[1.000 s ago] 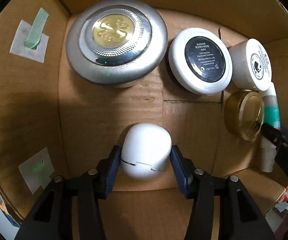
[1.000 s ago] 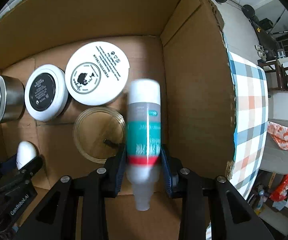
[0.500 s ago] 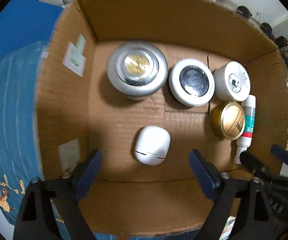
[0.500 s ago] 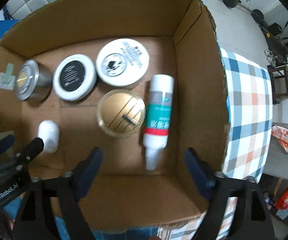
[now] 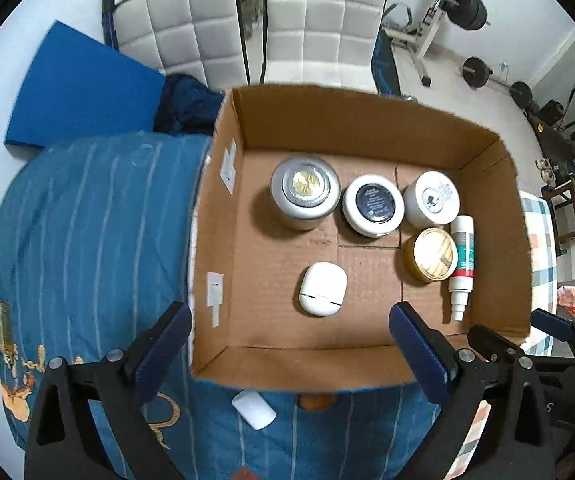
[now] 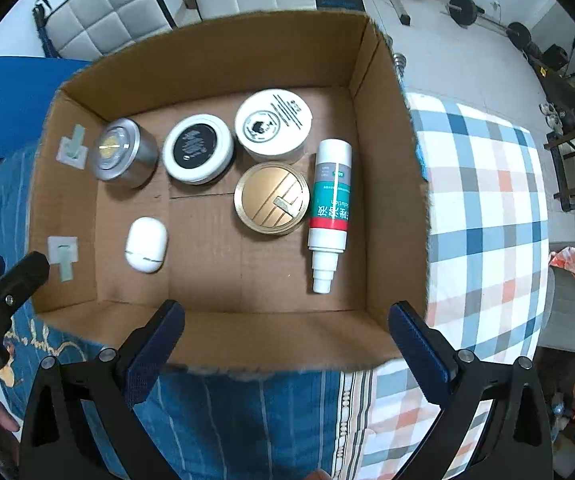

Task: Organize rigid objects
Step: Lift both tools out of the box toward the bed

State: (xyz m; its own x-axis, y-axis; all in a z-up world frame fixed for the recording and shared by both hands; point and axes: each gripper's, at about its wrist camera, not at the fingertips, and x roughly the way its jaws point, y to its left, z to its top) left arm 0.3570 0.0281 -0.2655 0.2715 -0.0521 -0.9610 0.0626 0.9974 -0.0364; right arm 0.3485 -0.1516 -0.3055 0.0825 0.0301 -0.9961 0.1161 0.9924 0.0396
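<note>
An open cardboard box (image 5: pixel 327 364) (image 6: pixel 271 340) holds a silver tin (image 5: pixel 305 192) (image 6: pixel 121 152), a white jar with a black label (image 5: pixel 373 205) (image 6: pixel 197 148), a white jar (image 5: pixel 431 199) (image 6: pixel 273 124), a gold-lidded tin (image 5: pixel 433 254) (image 6: pixel 272 197), a white and teal bottle (image 5: pixel 462 264) (image 6: pixel 329 212) lying flat, and a white oval case (image 5: pixel 322 289) (image 6: pixel 146 244). My left gripper (image 5: pixel 291 352) is open and empty above the box's near wall. My right gripper (image 6: pixel 287 344) is open and empty, also above the near wall.
A small white object (image 5: pixel 253 408) lies on the blue striped cloth (image 5: pixel 87 240) in front of the box. A checked cloth (image 6: pixel 483 208) lies right of the box. White chairs (image 5: pixel 319 20) and gym weights (image 5: pixel 471 12) stand behind.
Both grippers opened, the left letting go of the white case and the right of the bottle, and both pulled back and up out of the box.
</note>
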